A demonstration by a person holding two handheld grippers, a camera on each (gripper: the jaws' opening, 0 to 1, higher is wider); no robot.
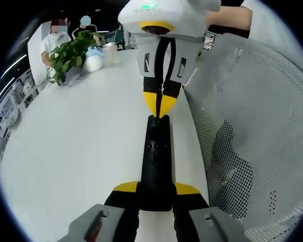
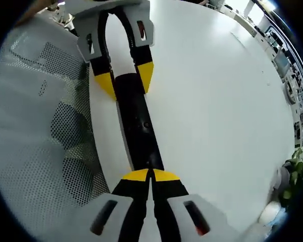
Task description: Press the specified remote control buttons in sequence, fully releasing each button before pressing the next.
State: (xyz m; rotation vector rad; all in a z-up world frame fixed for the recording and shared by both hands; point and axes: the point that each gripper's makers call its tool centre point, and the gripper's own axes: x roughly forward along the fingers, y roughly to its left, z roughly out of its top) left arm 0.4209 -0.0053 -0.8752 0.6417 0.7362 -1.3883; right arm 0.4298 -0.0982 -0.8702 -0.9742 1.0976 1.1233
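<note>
White round table (image 1: pixel 81 146) under office lights, potted plant (image 1: pixel 70 53) and bottles at its far edge, white mesh chair (image 1: pixel 262 126) just beside the remote. Black remote control (image 1: pixel 156 166) lying flat on table, clamped at one end between left gripper (image 1: pixel 156 194) jaws; right gripper (image 2: pixel 150 176) closed, tips together touching remote's opposite end

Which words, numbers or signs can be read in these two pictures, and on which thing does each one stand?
No text can be read.
Long black remote control: its buttons show as small bumps with no legible marks.
White body of the right gripper: a small green light, no letters.
Grey perforated mesh surface: a small red mark, too blurred to read.
</note>
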